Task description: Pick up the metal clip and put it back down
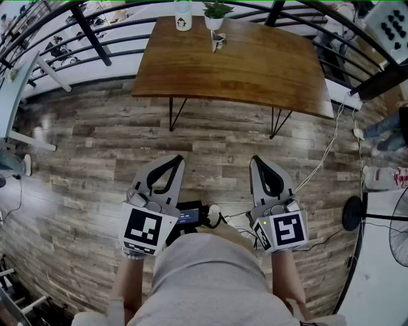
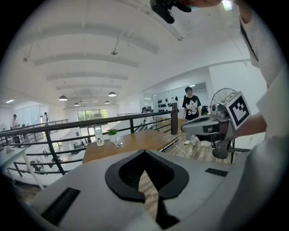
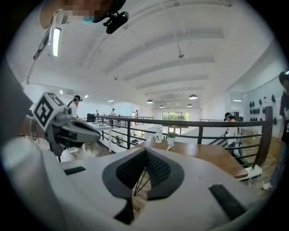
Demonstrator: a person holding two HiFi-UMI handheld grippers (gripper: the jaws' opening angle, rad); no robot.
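- My left tool (image 1: 173, 160) and right tool (image 1: 257, 160), both closed on nothing, sit at 6 o'clock.
- Open wooden floor (image 1: 95, 146) stretches ahead.
- At 12 o'clock stands the counter (image 1: 255, 76); the metal clip (image 1: 218, 42) lies near its far edge, below the plant (image 1: 215, 14).

Brightness: we find all three views bright and evenly lit.
Sources: ceiling lamps (image 3: 193, 96) glow toward 2 o'clock in the right gripper view; a window (image 2: 92, 115) shines at 9 o'clock in the left gripper view.
Glare: we see a pale sheen on the floor (image 1: 38, 191) at 9 o'clock.
Shadows: faint and soft under the desk (image 1: 255, 63).
Distortion: strong fisheye bending, with black corners in both gripper views.
Focus: the left gripper (image 2: 145, 158) looks soft at 6 o'clock.
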